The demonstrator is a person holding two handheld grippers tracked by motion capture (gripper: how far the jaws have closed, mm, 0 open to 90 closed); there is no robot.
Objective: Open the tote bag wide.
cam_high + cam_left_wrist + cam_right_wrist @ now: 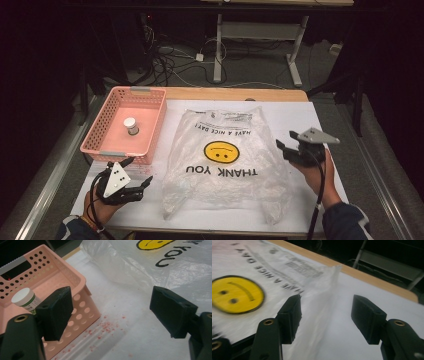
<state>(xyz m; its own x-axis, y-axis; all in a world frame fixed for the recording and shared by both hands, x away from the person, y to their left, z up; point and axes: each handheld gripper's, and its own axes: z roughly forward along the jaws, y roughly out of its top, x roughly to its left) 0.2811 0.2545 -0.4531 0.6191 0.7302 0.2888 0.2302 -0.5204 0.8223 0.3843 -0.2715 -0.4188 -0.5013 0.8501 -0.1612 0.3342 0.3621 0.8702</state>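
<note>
The plastic bag [222,160] lies flat on the white table cover [310,120], printed with a yellow smiley and "THANK YOU", and it sits between the two grippers in the high view. The left gripper [134,176] hovers just off the bag's left edge, its jaws spread wide with nothing between them. Just beyond its fingertips stands the pink basket [100,135], with a small white-capped jar [131,125] inside. The right gripper [286,141] hangs at the bag's right edge, jaws apart.

In the left gripper view, the left gripper [112,312] has wide jaws over bare table cover sprinkled with red crumbs [106,326]. The basket [82,287] corner lies behind the left finger, the jar [25,298] just beside that finger's tip. The bag [150,272] lies beyond and toward the right finger.

In the right gripper view, the right gripper [325,315] straddles the bag's [262,282] raised side fold, which runs up between the fingers without either pad pressing on it. The smiley sits left of the left finger; bare cover lies by the right finger.
</note>
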